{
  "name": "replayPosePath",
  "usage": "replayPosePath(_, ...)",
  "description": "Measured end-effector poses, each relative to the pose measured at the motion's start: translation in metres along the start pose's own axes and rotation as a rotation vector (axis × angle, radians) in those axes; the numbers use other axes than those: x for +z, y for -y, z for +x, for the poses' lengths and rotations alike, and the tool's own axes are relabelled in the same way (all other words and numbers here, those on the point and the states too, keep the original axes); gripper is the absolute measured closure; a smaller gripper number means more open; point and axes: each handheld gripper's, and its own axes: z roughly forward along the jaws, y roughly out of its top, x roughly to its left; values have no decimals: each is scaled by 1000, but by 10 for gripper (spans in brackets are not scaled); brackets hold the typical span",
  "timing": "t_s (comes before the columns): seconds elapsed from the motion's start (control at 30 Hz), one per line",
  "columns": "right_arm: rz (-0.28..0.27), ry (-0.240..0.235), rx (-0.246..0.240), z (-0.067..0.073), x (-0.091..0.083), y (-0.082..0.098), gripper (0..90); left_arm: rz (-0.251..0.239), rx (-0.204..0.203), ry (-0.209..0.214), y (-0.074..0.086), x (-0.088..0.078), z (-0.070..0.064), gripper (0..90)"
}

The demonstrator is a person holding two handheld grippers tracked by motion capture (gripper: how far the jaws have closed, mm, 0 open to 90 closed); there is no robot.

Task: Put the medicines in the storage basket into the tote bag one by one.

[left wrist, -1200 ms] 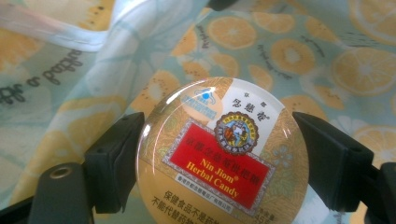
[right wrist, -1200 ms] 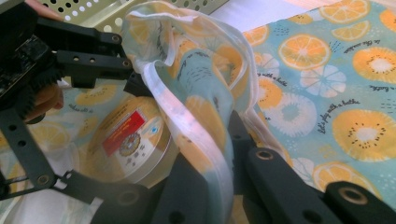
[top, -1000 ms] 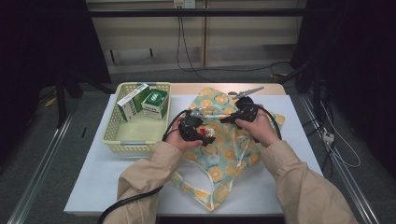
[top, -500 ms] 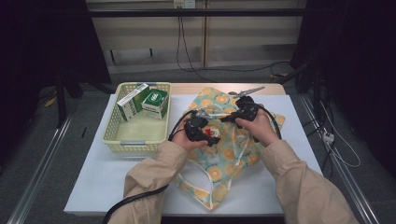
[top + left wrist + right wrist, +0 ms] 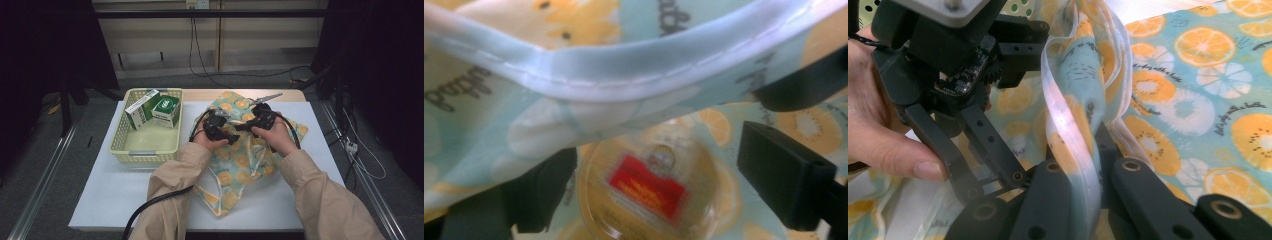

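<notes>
Right gripper (image 5: 1083, 195): black jaws pinched together on the white-hemmed edge of a fruit-print fabric bag (image 5: 1193, 95), lifting it into an upright fold. Left gripper (image 5: 973, 65): just beside the fold, held in a hand (image 5: 878, 130). Green-dotted basket wall (image 5: 1023, 7) at the top edge.

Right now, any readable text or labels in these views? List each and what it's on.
Fruit-print bag: cursive script repeated between the orange slices, too small to read.
Round jar lid between the left gripper's jaws: red label, print blurred.
Two green and white boxes in the yellow basket: print too small.
</notes>
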Motion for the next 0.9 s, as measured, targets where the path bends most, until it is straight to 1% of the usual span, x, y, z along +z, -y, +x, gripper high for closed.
replayPosePath(0.03, 2, -1, 2, -1, 0, 0, 885, 16, 9, 2, 0, -2, -2, 124)
replayPosePath(0.07, 5, 1, 2, -2, -1, 1, 886, 12, 11, 11, 0, -4, -5, 119)
replayPosePath(0.13, 7, 3, 2, -3, -1, 2, 886, 36, 24, 23, 0, -10, -9, 122)
replayPosePath(0.2, 3, 3, 9, -4, -1, 3, 886, 43, 26, 35, 2, -15, -11, 119)
replayPosePath(0.23, 4, 2, 9, -4, -1, 3, 885, 55, 33, 38, 3, -19, -12, 119)
replayPosePath(0.27, 5, 5, 8, -3, -1, 4, 886, 50, 29, 38, 4, -22, -13, 119)
replayPosePath(0.33, 9, 6, 6, -2, 0, 5, 886, 56, 36, 36, 5, -31, -15, 113)
replayPosePath(0.37, 11, 7, 3, -2, 1, 6, 886, 54, 37, 48, 5, -35, -16, 111)
replayPosePath(0.47, 13, 9, 5, -2, 2, 7, 886, 41, 43, 54, 6, -50, -18, 109)
replayPosePath(0.5, 13, 8, 8, -1, 3, 8, 886, 46, 46, 34, 6, -55, -19, 109)
replayPosePath(0.53, 16, 9, 7, -1, 3, 9, 886, 44, 38, 62, 7, -60, -19, 107)
replayPosePath(0.57, 18, 12, 6, 0, 4, 9, 886, 49, 37, 65, 7, -65, -19, 103)
replayPosePath(0.63, 22, 15, 9, 0, 5, 10, 886, 57, 40, 64, 8, -75, -19, 102)
replayPosePath(0.7, 23, 13, 12, 0, 5, 12, 885, 51, 38, 61, 8, -86, -18, 101)
replayPosePath(0.73, 27, 15, 9, 0, 6, 12, 886, 52, 43, 54, 8, -91, -18, 99)
replayPosePath(0.77, 28, 16, 8, 0, 6, 12, 886, 42, 43, 55, 7, -96, -17, 99)
replayPosePath(0.83, 28, 18, 9, 0, 5, 12, 886, 36, 38, 38, 6, -107, -12, 99)
replayPosePath(0.87, 26, 19, 9, 0, 5, 12, 886, 36, 32, 9, 6, -112, -10, 99)
replayPosePath(0.9, 25, 18, 11, 1, 4, 12, 886, 31, 25, 18, 6, -116, -6, 98)
